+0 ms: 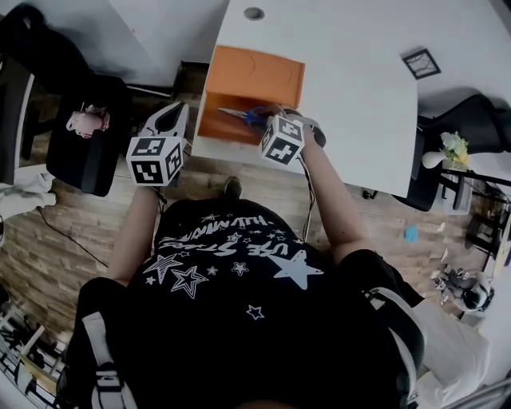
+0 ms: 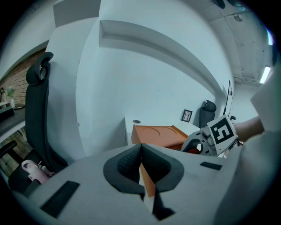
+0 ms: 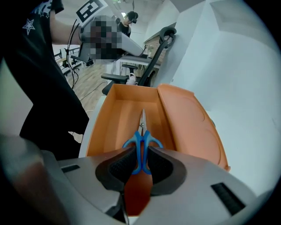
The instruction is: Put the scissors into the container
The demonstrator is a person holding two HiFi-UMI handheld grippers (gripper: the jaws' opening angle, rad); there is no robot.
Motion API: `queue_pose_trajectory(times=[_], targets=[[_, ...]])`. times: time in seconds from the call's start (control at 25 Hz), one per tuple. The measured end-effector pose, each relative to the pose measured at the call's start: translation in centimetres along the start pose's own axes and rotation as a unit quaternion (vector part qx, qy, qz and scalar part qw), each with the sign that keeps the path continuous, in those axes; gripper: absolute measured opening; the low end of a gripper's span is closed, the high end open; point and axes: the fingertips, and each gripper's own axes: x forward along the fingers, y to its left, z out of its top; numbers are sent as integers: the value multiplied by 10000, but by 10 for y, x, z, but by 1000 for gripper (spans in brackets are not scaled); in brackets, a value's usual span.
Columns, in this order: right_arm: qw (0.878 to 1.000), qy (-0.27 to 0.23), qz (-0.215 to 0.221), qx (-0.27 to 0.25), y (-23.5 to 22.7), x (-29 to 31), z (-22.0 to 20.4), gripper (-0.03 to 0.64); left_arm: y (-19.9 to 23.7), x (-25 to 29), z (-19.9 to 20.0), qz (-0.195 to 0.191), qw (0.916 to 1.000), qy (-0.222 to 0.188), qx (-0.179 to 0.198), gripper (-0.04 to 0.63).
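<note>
An orange container [image 1: 227, 126] lies open at the near edge of the white table [image 1: 359, 80], its lid [image 1: 255, 73] folded back on the far side. My right gripper [image 1: 267, 120] hovers over the open box, shut on blue-handled scissors [image 1: 246, 117]. In the right gripper view the handles of the scissors [image 3: 142, 141] sit pinched in my right gripper [image 3: 141, 154], blades pointing away above the floor of the container [image 3: 118, 114]. My left gripper [image 1: 176, 112] is off the table to the left, and in its own view my left gripper [image 2: 140, 151] is shut on nothing, with the container [image 2: 158, 134] beyond.
A small framed picture [image 1: 421, 63] and a round cable hole [image 1: 254, 13] are on the table. A black office chair [image 1: 80, 144] with a pink object [image 1: 86, 120] stands left of the table; another chair [image 1: 471, 120] stands right. Wooden floor lies below.
</note>
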Motion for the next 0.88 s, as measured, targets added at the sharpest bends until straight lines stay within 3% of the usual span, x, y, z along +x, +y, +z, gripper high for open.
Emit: queue_pose_trajectory(times=[0.56,0.88], targets=[[9994,296,-125,-111,-3,7,4,97,-4,7,-1,-164,9998,52,89,18],[9993,122,-274,216,-8,1,3,97,-6,8,3,-254,9996,40,151,18]])
